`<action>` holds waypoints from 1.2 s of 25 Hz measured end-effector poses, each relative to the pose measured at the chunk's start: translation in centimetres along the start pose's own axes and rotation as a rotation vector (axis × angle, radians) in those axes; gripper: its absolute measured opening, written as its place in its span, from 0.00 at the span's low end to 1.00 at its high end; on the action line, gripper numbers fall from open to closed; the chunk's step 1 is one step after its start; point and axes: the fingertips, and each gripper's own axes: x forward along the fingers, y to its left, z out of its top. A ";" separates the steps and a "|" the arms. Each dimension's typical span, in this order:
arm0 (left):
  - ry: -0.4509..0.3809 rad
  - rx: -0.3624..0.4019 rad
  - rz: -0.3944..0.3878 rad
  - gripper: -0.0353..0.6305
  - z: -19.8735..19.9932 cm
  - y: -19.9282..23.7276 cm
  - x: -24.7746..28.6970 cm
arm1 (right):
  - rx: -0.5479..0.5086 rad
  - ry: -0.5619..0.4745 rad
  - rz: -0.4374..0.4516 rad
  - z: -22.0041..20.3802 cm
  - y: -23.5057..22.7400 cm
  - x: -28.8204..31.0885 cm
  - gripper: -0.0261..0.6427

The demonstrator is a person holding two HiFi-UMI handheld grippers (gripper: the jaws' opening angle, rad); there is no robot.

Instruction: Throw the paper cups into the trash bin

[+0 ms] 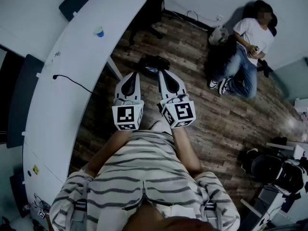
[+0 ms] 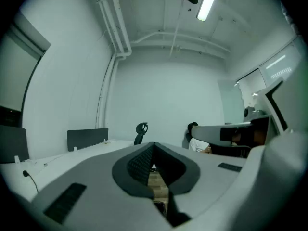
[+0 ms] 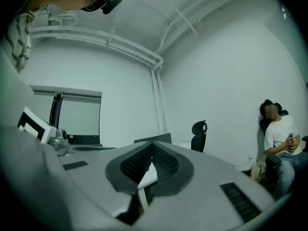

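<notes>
Approach starting: left gripper (image 1: pixel 133 76), right gripper (image 1: pixel 164 73) hovering closed, empty; next needing reach to paper cup (image 1: pixel 99 31) on worktop (image 1: pixel 62 105).

White, dark-striped short-sleeved shirt (image 1: pixel 144 177)

Too small to tell in detail: white paper cup with blue band (image 1: pixel 99 31) on curved white desk (image 1: pixel 57 119). Likewise pale rounded bag or bin (image 1: pixel 218 35) by the far wall, unclear which. Cut off at bottom edge: striped white shirt (image 1: pixel 144 182). Cropped at right edge: dark cluttered equipment (image 1: pixel 276 170).
</notes>
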 end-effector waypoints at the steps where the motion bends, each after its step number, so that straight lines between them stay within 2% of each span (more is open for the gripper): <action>1: -0.001 -0.002 0.000 0.09 -0.1 0.1 0.2 | 0.001 -0.001 0.000 -0.1 -0.1 0.2 0.06; 14: 0.000 -0.018 0.024 0.09 -0.5 -0.4 2.4 | 0.008 -0.018 0.035 -0.1 -2.3 1.3 0.06; 23: 0.005 -0.019 0.025 0.09 -1.3 -2.4 2.5 | 0.006 -0.042 0.070 0.2 -3.4 0.5 0.06; 30: 0.024 -0.046 0.047 0.09 -2.4 -1.5 3.1 | 0.004 -0.024 0.093 -0.5 -3.2 1.6 0.06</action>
